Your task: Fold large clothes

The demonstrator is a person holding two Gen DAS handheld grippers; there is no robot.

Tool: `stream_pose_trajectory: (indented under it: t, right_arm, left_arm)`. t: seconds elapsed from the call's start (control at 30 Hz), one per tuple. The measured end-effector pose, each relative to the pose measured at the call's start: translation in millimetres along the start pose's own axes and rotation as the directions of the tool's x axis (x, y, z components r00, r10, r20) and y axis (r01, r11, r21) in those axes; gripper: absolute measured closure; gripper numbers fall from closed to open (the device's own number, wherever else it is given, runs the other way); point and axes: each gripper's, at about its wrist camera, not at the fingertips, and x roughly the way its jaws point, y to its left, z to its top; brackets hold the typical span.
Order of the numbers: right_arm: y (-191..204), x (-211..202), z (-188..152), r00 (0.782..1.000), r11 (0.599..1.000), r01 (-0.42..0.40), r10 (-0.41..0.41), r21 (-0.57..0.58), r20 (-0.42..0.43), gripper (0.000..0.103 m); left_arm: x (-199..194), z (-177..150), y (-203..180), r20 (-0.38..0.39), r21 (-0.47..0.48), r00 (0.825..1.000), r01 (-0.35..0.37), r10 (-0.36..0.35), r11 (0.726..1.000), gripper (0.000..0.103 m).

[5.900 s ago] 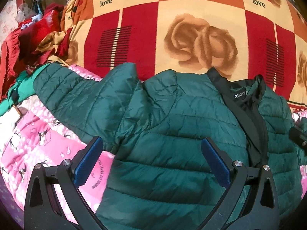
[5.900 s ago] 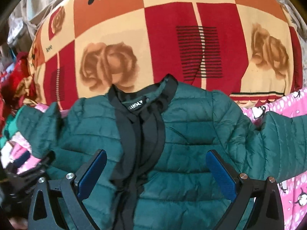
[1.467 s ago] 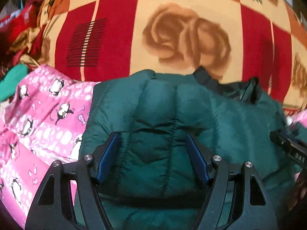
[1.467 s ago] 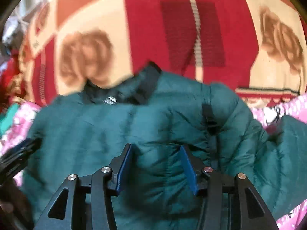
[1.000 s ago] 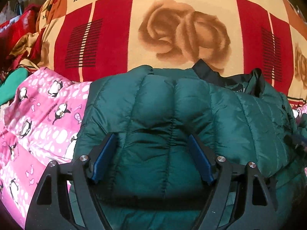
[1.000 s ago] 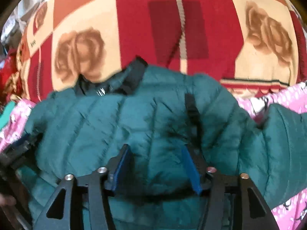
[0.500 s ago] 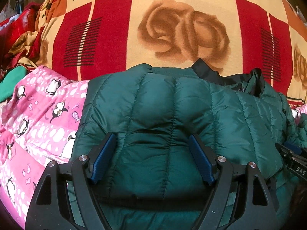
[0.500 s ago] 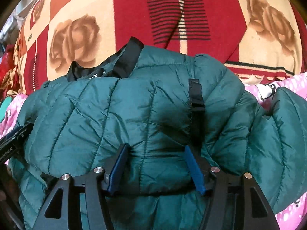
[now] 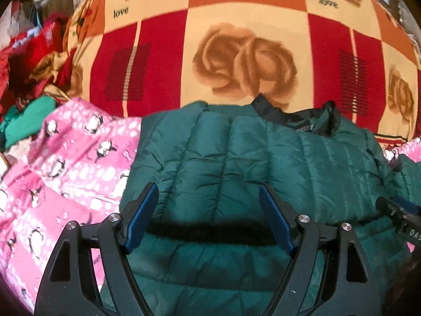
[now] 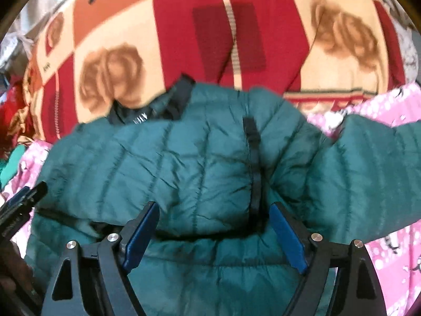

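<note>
Both grippers' jaws apparently spread over green jacket (image 9: 236, 158).

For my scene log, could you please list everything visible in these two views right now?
Jacket: one, dark green quilted with black collar, centre, folded over itself.
Blanket: one, red, orange and cream with roses, behind the jacket.
Penguin sheet: one, pink, under and beside the jacket.
Clothes pile: red and green, far left.
Left hand-held gripper: one, black with blue pads, open over the jacket fold.
Right hand-held gripper: one, same colours, open over the jacket.
</note>
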Motion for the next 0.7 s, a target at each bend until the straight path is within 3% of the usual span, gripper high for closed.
stream_pose_trajectory:
  t: [0.23, 0.47, 0.7]
  right_arm:
    - [15.5, -48.9, -5.8, 0.997, 0.997, 0.025, -0.020, -0.072, 0.072, 0.019]
    - [23.3, -72.7, -23.2, 0.994, 0.992, 0.051, -0.040, -0.118, 0.098, 0.019]
    - [11.2, -95.9, -39.3, 0.996, 0.997, 0.024, -0.017, -0.074, 0.092, 0.019]
  left_arm:
    - [-33.3, -2.5, -9.3, 0.034, -0.005, 0.999, 0.029, -0.029, 1.000, 0.024]
    - [-62.8, -12.7, -23.7, 0.052, 0.007, 0.998, 0.041, -0.042, 0.999, 0.024]
    - [-90.0, -28.2, -36.7, 0.061, 0.020, 0.997, 0.050, -0.051, 0.999, 0.024]
